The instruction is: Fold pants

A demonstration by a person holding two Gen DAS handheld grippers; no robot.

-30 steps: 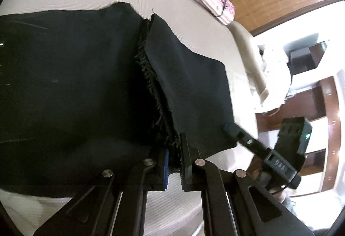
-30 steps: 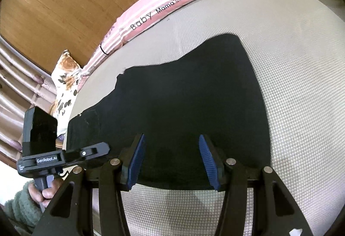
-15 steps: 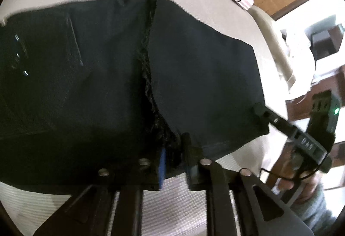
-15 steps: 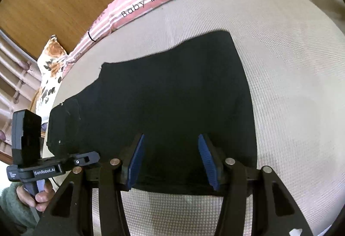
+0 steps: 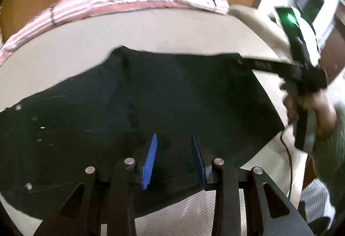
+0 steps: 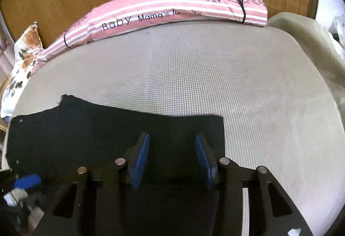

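We see both hand-held grippers, left and right, gaping wide, empty (pants flat, lower frame, on bed).

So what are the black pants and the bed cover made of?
The black pants look like matte woven cloth, maybe denim: no shine, with small metal studs near the waist. The bed cover looks like beige waffle-knit fabric, since a fine grid of tiny bumps shows. The exact fibres cannot be told from here.
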